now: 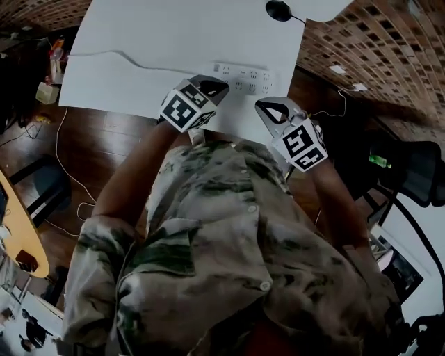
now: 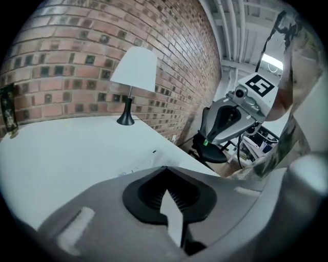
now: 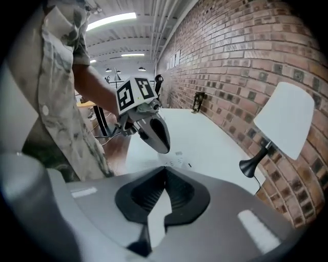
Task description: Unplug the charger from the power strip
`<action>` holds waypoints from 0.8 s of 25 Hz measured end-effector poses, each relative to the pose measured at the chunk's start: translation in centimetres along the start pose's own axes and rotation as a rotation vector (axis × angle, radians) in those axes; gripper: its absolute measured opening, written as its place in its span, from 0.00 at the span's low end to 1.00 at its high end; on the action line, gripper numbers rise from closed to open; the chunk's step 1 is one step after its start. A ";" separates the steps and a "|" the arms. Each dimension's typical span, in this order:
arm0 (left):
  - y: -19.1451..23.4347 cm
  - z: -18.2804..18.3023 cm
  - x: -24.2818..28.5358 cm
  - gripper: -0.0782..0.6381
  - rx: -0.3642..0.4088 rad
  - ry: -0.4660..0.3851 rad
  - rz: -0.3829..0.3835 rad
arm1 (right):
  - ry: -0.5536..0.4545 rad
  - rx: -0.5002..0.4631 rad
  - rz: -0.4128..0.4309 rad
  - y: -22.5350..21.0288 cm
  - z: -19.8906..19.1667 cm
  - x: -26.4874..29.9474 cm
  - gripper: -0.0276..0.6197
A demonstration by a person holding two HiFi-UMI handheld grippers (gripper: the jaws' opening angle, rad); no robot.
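Note:
A white power strip (image 1: pixel 243 78) lies on the white table (image 1: pixel 139 42), and its white cable (image 1: pixel 118 54) runs off to the left. I cannot make out a charger in it. My left gripper (image 1: pixel 224 85) hovers over the strip's near left end, shut with nothing in it; the left gripper view shows its tips (image 2: pixel 164 168) meeting. My right gripper (image 1: pixel 259 105) hangs off the strip's near right side, also shut and empty, with its tips (image 3: pixel 165 168) together. In the right gripper view a bit of the strip (image 3: pixel 178 153) shows under the left gripper (image 3: pixel 156 134).
A table lamp (image 2: pixel 134 71) with a black base (image 1: pixel 278 10) stands at the table's far side against the brick wall (image 3: pixel 246 56). A black office chair (image 1: pixel 417 174) stands to the right. Thin cables (image 1: pixel 66 174) trail over the wooden floor (image 1: pixel 104 135) on the left.

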State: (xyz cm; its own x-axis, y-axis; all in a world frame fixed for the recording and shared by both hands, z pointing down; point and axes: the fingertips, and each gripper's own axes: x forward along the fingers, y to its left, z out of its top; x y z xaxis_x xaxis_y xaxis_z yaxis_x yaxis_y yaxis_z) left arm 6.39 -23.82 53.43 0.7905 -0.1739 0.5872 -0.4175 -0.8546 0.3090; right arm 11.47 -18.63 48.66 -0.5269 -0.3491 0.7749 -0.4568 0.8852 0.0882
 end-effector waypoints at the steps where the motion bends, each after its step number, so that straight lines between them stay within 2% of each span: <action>1: 0.6 -0.2 0.7 0.11 0.018 0.022 -0.012 | 0.024 -0.008 -0.002 -0.4 -0.1 0.7 0.05; 2: 1.1 -0.3 1.3 0.11 0.036 0.045 -0.020 | 0.049 -0.018 -0.003 -0.9 -0.3 1.4 0.06; 4: 2.0 -0.5 2.4 0.11 0.078 0.083 -0.022 | 0.087 -0.043 0.005 -1.6 -0.4 2.6 0.14; 9: 2.7 -1.2 4.8 0.11 0.152 0.172 -0.054 | 0.175 -0.150 0.043 -4.0 -0.2 4.8 0.18; 12: 2.8 -2.0 5.5 0.11 0.168 0.232 -0.076 | 0.237 -0.212 0.096 -5.2 -0.3 6.6 0.24; 14: 2.6 -2.4 5.9 0.11 0.174 0.254 -0.094 | 0.280 -0.249 0.138 -5.4 -0.6 7.6 0.24; 17: 2.6 -2.6 6.0 0.11 0.165 0.262 -0.104 | 0.335 -0.296 0.207 -4.8 -1.2 9.1 0.25; 20: 2.5 -2.7 6.0 0.11 0.143 0.266 -0.116 | 0.372 -0.325 0.226 -5.1 -1.4 9.9 0.24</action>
State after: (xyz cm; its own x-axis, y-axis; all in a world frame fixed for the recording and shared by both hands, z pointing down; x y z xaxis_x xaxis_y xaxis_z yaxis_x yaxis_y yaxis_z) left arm 8.87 -25.70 59.74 0.6766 0.0464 0.7349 -0.2491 -0.9248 0.2877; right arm 9.57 -26.14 56.83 -0.2704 -0.0590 0.9609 -0.0852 0.9957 0.0372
